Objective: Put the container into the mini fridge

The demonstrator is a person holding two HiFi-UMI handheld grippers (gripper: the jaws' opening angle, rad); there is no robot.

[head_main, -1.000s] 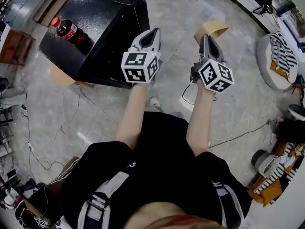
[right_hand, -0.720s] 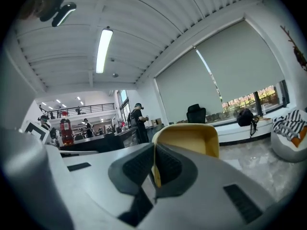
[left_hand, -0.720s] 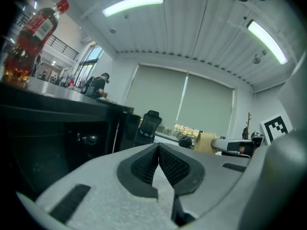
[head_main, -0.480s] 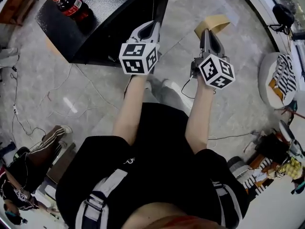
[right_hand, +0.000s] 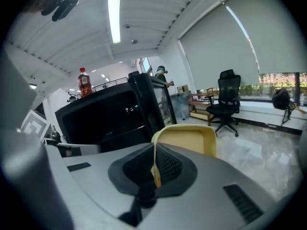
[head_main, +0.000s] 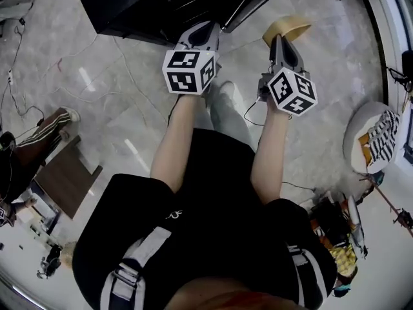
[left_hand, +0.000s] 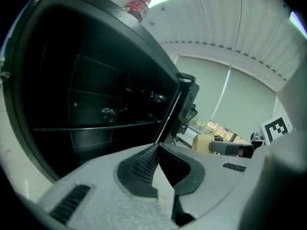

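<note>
The black mini fridge (head_main: 161,5) fills the top of the head view, its door (right_hand: 148,104) swung open. Dark shelves (left_hand: 96,123) show inside it in the left gripper view. My right gripper (head_main: 279,41) is shut on the rim of a pale yellow container (head_main: 287,28), held above the floor to the right of the fridge's open front. The rim sits pinched between the pads (right_hand: 154,169), with the container's body (right_hand: 187,138) beyond them. My left gripper (head_main: 205,28) is shut with nothing in it, its jaws (left_hand: 157,145) touching just before the fridge opening.
A red-capped cola bottle (left_hand: 136,6) stands on the fridge top. Cables (head_main: 97,76) trail over the marble floor. A person's leg (head_main: 39,134) and a brown board (head_main: 64,179) are at the left. A round cushion with striped cloth (head_main: 377,134) lies at the right; an office chair (right_hand: 225,97) stands beyond.
The view has closed in on the fridge, which slid to the top edge; the bottle left the head view. Both grippers keep their pose, and the container stays held.
</note>
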